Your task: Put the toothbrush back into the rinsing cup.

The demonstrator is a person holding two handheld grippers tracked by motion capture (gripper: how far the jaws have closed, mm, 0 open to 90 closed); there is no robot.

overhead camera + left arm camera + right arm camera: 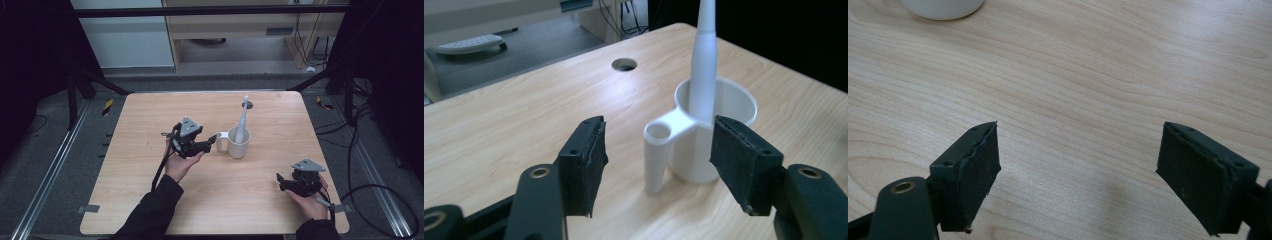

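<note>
A white cup [239, 143] stands upright on the wooden table [150, 200], a little past its middle toward the far edge. A white toothbrush-like handle [242, 120] stands in the cup, leaning against its rim and rising well above it. On the cup's left side a small tube-shaped holder [221, 142] juts out, joined to the rim.

The left gripper [212, 141] sits just left of the cup, pointing at that holder. In the left gripper view its jaws stand wide apart: the holder [658, 156] lies between them but farther out, and neither pad presses on it or on the cup [716, 127].

The right gripper [281, 180] rests well apart from the cup, nearer the person and toward the table's right corner. Its jaws are spread too, with bare table [1088, 100] between them and the cup's base [942, 7] at the top edge of the right gripper view.

A round hole [247, 104] in the table lies just behind the cup.
</note>
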